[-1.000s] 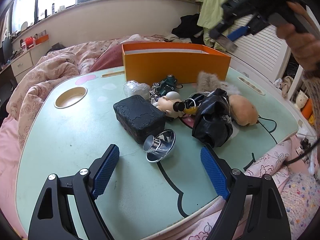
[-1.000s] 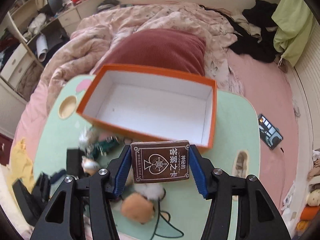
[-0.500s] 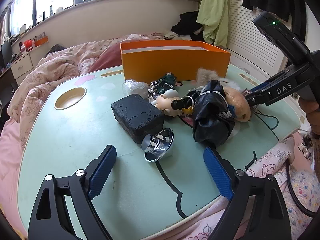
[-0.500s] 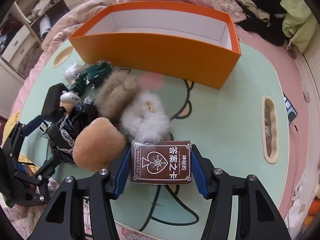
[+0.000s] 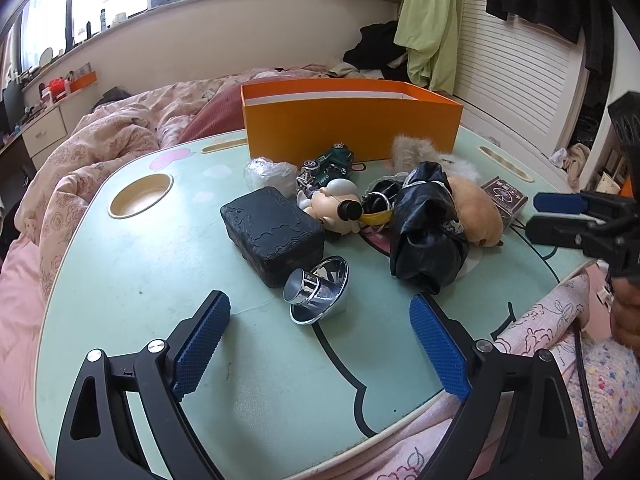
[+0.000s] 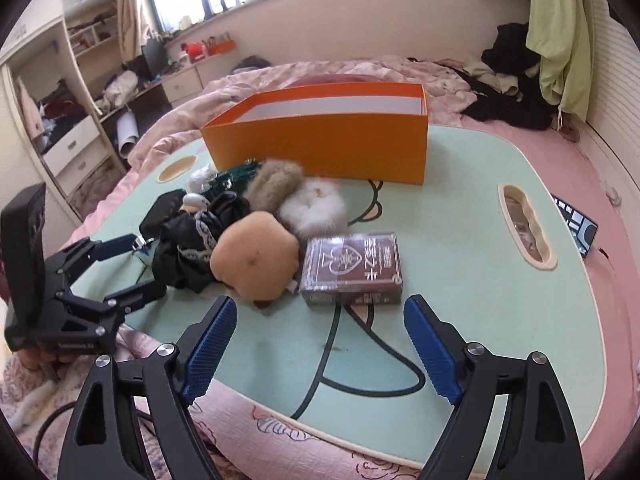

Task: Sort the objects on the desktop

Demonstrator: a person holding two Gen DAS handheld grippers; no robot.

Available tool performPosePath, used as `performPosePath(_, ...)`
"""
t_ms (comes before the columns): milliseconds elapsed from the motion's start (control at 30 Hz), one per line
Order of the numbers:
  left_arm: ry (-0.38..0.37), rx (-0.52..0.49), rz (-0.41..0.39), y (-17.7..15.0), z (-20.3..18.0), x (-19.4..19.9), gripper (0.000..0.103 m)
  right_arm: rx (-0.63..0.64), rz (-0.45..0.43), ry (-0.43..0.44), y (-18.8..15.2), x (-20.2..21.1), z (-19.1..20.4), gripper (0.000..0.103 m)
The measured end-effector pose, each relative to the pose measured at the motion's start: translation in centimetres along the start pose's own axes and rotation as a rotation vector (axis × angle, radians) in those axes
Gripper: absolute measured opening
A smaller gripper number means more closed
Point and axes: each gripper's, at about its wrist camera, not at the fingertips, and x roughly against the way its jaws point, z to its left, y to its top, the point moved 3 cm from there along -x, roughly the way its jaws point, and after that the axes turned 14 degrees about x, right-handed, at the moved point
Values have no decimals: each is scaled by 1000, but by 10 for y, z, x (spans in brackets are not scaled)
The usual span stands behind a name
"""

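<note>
Right tongs (image 6: 316,344) at the lower frame have just been opening and now gape empty; the card box (image 6: 352,268) lies freed on the bench (image 6: 460,300) just beyond. Left tongs (image 5: 320,344) gape empty too. Farther up, the pile remains unsorted beside the seemingly empty orange box (image 6: 320,140).

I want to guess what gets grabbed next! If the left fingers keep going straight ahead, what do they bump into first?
Probably the shiny silver cup, lying on the table just ahead between the open left fingers.
</note>
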Motion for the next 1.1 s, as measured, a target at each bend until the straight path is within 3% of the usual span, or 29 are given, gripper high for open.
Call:
performPosePath(167,2,5,6,0,2,-1,94,130,-29,-47,-10,-7,8,103)
performPosePath(233,9,9,13,1,3,-3,103,178,-40,-67,-11,-12,12,103)
performPosePath(400,12,11,16,2,3,-4,103,178,-79,-57,-15,-19,5,103)
performPosePath(1100,11,11,17,2,4,-3,103,208,-106,-46,-14,-15,4,103)
